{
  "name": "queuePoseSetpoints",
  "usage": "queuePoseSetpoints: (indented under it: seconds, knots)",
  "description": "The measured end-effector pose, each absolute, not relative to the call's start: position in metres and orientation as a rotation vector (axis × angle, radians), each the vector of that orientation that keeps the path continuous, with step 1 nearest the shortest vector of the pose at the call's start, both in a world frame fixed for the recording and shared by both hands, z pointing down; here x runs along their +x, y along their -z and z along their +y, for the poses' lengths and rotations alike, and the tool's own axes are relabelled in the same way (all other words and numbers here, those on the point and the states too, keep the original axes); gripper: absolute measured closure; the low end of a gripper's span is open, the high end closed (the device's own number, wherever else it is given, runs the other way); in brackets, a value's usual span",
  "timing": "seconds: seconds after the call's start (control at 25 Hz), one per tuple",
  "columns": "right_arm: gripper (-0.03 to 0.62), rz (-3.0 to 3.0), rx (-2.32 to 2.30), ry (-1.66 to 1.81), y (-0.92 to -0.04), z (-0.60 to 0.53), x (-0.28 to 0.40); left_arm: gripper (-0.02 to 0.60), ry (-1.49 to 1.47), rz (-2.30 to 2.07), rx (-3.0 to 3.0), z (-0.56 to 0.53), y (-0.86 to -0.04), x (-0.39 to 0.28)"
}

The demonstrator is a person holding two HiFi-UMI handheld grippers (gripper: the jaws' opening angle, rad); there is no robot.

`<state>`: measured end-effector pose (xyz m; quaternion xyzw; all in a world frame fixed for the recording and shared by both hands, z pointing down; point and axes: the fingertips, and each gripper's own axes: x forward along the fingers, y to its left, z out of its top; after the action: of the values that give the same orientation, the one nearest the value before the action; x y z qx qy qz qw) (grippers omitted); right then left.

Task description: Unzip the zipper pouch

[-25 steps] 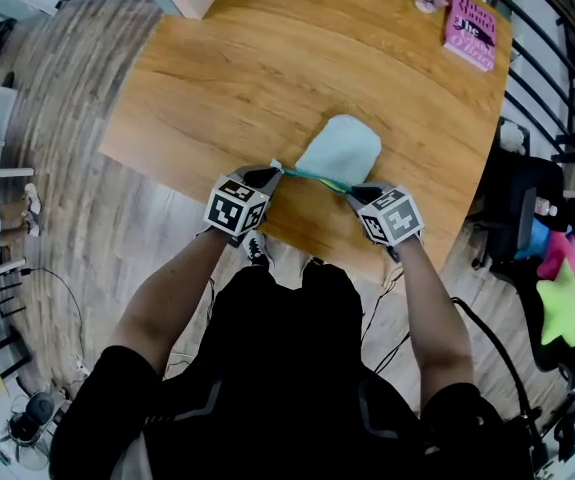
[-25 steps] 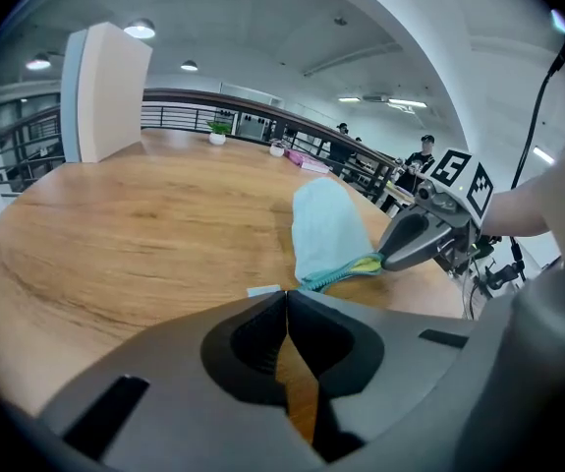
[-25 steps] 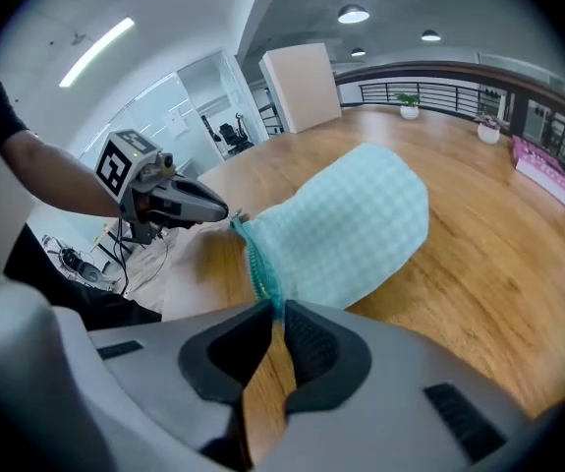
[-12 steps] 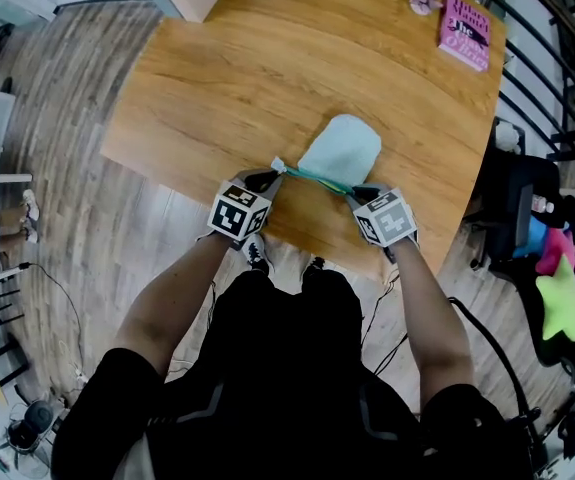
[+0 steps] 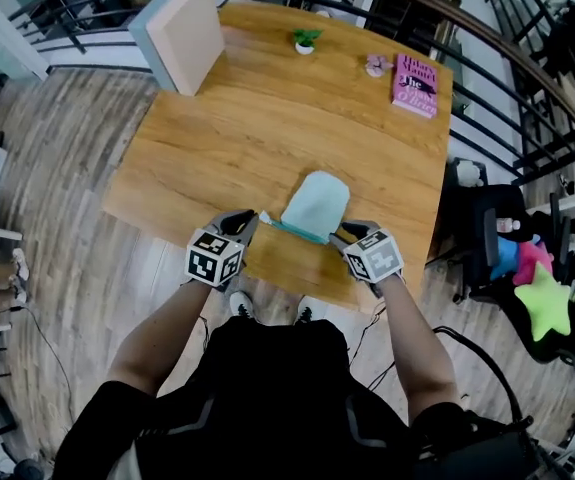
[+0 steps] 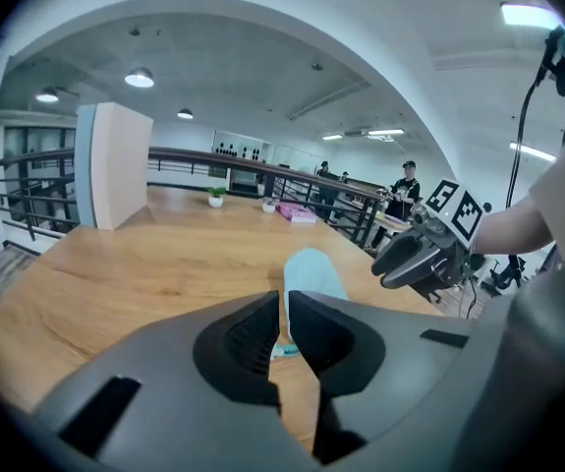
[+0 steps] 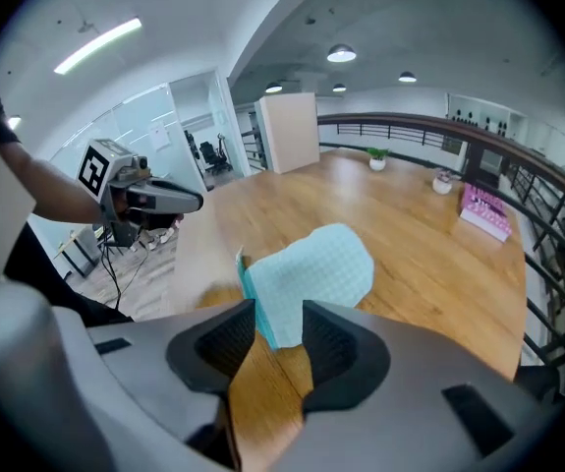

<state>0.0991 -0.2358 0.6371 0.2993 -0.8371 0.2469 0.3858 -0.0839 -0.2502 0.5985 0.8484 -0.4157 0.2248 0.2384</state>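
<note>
A pale mint zipper pouch lies flat near the wooden table's front edge, its teal zipper edge facing me. My left gripper is at the pouch's left end. In the left gripper view my left gripper is shut, with the teal zipper end in the slit between its jaws. My right gripper is at the pouch's right end. Its jaws are opening, and in the right gripper view my right gripper stands apart around the pouch's corner, the pads not pressing it.
At the table's far side are a pink book, a small potted plant, a pink flower and an upright pale board. A dark railing curves behind. A chair with bright toys stands to the right.
The head view has tilted up and takes in more of the table's far side. Both grippers stay at the pouch's near edge, and the teal zipper line between them looks shorter.
</note>
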Motion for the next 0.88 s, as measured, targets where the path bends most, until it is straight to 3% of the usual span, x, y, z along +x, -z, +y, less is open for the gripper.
queuePoseSetpoints:
  seconds: [0.52,0.88]
  knots:
    - [0.418,-2.441,1.186,-0.355,-0.421,-0.258,0.123,0.548,-0.266,-1.339,2.655,-0.282,-0.387,-0.097]
    - [0.526,-2.594,1.508,-0.123,-0.289,-0.249,0.145,0.551,-0.043,-1.412,2.742,-0.281,-0.292,-0.096]
